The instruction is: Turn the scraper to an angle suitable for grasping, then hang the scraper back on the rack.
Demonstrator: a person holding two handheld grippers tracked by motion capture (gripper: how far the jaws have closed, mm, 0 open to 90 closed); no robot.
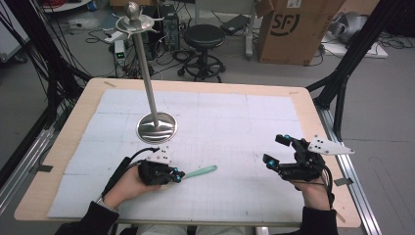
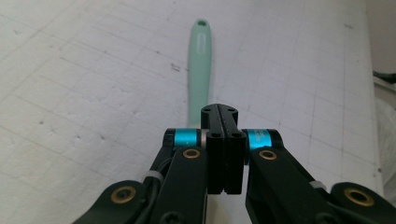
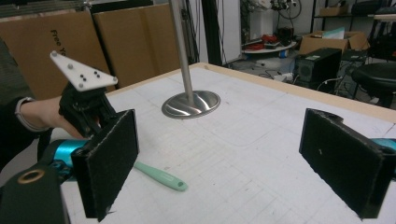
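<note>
Mint-green handle (image 2: 199, 70) lying flat on mat, near end apparently clamped

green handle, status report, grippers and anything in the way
Left gripper shut on the green handle, which lies flat on the white mat. Right gripper open, empty, off to the side. Metal stand behind, apart from the handle.

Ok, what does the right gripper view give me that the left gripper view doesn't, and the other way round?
Right gripper view: the right gripper with fingers wide apart, the metal stand, the person's left hand, cardboard boxes and a stool.

Left gripper view: the left gripper with fingers closed together at the near end of the green tool, and the hanging hole at its far end. Whether they pinch it is hidden.

Both: the green tool lying on the white gridded mat.
</note>
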